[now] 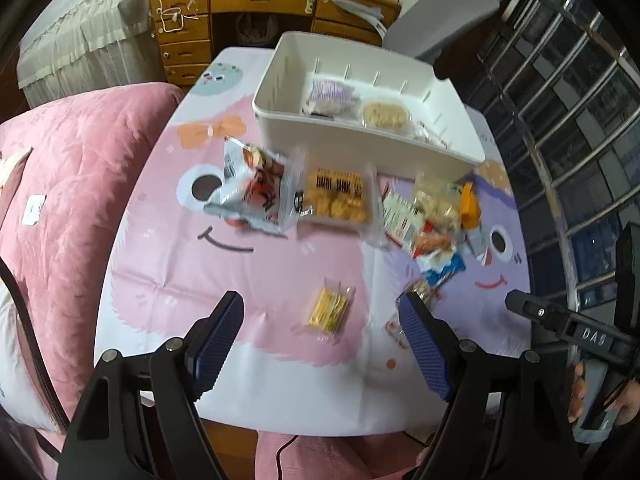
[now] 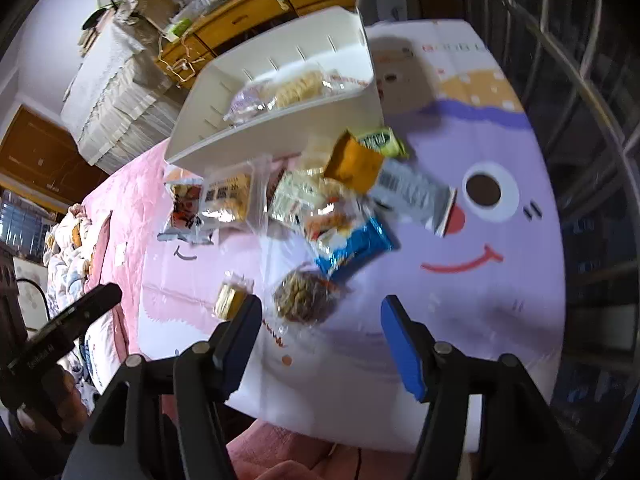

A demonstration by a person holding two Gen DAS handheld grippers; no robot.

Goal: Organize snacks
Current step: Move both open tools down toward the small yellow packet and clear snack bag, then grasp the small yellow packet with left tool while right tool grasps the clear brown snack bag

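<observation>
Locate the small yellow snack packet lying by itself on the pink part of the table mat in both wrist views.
Left wrist: the small yellow packet lies low and central, between and just beyond the open left gripper fingers.
Right wrist: the same packet sits lower left, touching the tip of the open right gripper's left finger in the image.
Shared landmark: the white bin beyond the snack pile.

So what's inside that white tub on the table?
The white tub holds a purple-printed packet, a clear pack of pale round crackers and another wrapper by its right end. The near wall hides the floor beneath it.
</observation>
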